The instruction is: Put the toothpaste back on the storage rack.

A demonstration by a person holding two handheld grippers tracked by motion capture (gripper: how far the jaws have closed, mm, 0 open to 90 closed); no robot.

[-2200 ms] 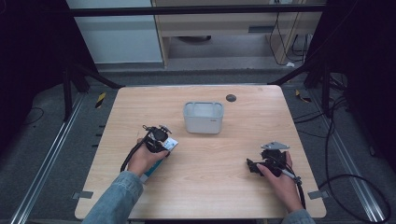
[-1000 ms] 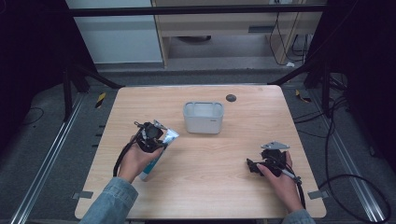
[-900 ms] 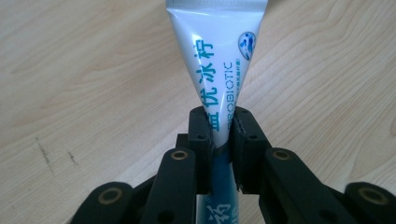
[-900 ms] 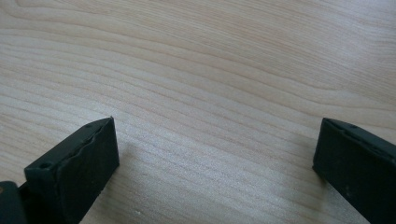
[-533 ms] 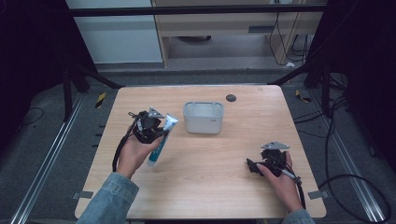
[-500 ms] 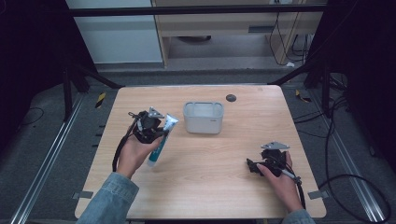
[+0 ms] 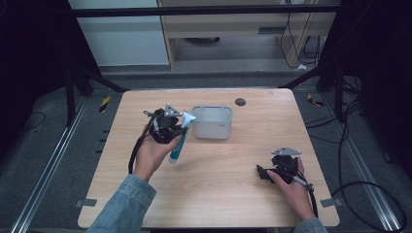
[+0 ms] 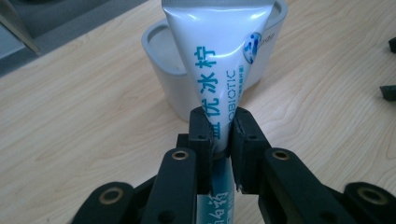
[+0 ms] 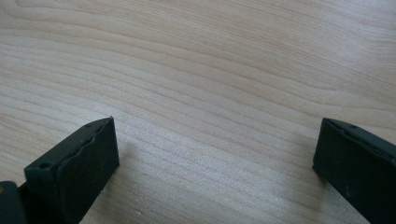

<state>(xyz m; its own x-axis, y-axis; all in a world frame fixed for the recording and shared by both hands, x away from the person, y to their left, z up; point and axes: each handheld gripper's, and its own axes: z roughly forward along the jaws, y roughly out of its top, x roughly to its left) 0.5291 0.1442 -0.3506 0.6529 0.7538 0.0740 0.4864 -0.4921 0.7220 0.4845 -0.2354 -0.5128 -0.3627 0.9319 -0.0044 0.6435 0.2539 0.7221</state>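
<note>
Visibly, "OBIOTIC" tube between clamped left gripper jaws; right gripper jaws apart.

The person's left hand reaches in from the near edge of the table, forearm in a denim sleeve, and holds the left gripper raised over the left half of the table, pointing toward the far edge. Its jaws are clamped tight on a tube. The right hand rests low near the near right corner, its right gripper pointing left, jaws spread wide apart just above the wood.
</note>
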